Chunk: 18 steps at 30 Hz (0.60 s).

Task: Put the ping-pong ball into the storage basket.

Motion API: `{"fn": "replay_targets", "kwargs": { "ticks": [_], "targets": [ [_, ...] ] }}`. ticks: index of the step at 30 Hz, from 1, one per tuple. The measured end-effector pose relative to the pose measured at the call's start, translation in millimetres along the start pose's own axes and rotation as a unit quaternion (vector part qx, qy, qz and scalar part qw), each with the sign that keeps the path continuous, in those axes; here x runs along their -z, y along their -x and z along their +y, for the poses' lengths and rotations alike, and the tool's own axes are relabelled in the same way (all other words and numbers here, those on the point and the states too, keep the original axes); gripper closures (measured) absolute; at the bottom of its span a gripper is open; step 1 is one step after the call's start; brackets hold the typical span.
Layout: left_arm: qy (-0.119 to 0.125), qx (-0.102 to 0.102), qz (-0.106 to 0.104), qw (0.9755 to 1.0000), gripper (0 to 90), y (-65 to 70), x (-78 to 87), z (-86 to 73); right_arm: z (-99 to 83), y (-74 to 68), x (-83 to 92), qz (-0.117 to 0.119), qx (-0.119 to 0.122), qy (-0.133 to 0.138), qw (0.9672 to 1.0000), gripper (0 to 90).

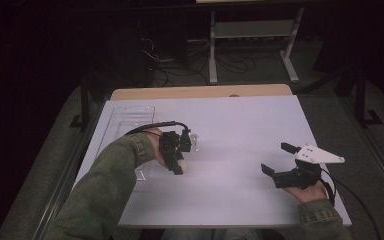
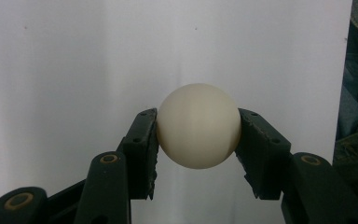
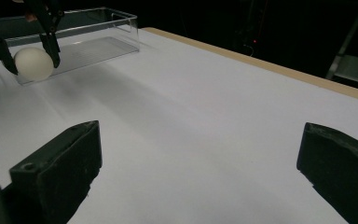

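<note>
Cream ball (image 2: 198, 126) pinched dead centre between the left gripper's (image 1: 179, 160) two black jaws, one pad on each flank, sitting over bare white surface. Seen from the right gripper view, same ball (image 3: 33, 64) hanging in those jaws just in front of the tray (image 3: 98, 37), close to the surface; can't tell if it actually touches down. From the high view, ball (image 1: 182, 165) peeking out pale at the jaw tips, over the left half of the table (image 1: 240, 130), nearer the left edge than the middle and roughly midway between far and near edges.

Clear plastic tray (image 1: 130, 117) lying along the left edge, running back toward the far left corner, looks empty. Left gripper just to its right, held by a hand coming out of a green sleeve (image 1: 105, 185), black cable looping over the top.

Right gripper (image 1: 277, 160) way over by the right edge, toward the near right corner, well apart from the ball. Jaws spread wide, gripping nothing, just white surface between them in its own view. Grey three-cornered plate on top, pointing right.

Wooden strip of the table showing along the far edge, past the white sheet.
</note>
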<state>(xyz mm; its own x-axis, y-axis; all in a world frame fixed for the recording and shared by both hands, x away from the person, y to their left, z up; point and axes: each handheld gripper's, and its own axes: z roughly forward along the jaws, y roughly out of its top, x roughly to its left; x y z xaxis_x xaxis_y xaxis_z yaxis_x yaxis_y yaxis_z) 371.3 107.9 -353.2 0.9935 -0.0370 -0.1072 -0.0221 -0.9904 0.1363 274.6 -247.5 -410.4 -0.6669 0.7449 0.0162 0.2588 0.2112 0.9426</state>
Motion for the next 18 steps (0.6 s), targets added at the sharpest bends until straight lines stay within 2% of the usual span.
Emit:
{"fn": "replay_targets", "kwargs": {
  "ticks": [11,18],
  "targets": [
    [-0.011,-0.003,-0.001,0.9999,50.6,3.2,15.0,1.6,0.1,-0.1,0.2,0.000,0.000,0.000,1.0000,0.0],
    [-0.016,-0.006,0.006,0.9998,50.6,3.9,26.3,2.1,0.1,-0.1,0.4,-0.001,-0.001,0.000,1.0000,0.0]
  ]
}}
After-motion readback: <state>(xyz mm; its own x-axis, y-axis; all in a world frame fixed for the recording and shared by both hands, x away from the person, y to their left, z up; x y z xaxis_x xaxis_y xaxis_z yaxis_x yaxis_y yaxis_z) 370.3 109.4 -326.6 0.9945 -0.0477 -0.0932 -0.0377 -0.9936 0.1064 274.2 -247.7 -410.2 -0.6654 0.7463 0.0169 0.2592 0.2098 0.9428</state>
